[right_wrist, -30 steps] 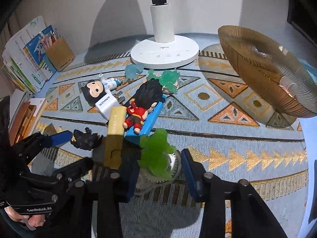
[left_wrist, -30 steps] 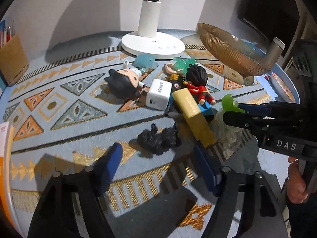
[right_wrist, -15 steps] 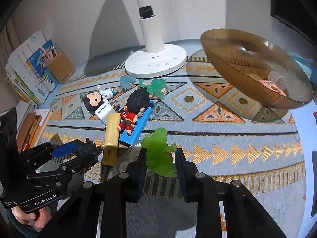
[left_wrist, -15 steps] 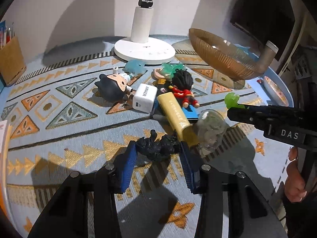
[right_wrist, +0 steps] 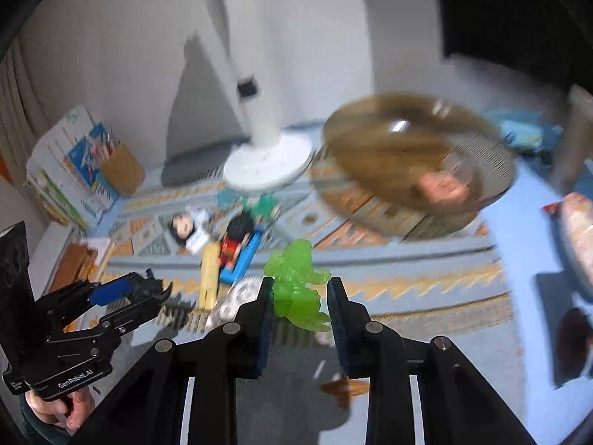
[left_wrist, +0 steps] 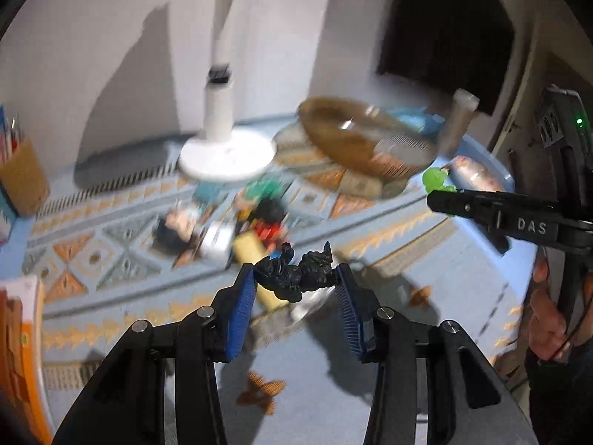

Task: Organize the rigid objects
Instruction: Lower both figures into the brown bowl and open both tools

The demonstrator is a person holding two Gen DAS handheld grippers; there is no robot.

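Black knobbly plastic figurine (left_wrist: 296,278) hanging clear above patterned desk mat (left_wrist: 111,259), left gripper (left_wrist: 296,289) jaws clenching it. Translucent green plastic dinosaur (right_wrist: 298,283) gripped in right gripper (right_wrist: 300,296) jaws, near amber ribbed glass bowl (right_wrist: 415,155).

1. "DAS" in pale letters on the black side of the right hand-held gripper (left_wrist: 435,194), seen from the left wrist.
2. "GenRobot.AI" in white on the body of the left hand-held gripper (right_wrist: 157,289), seen from the right wrist.
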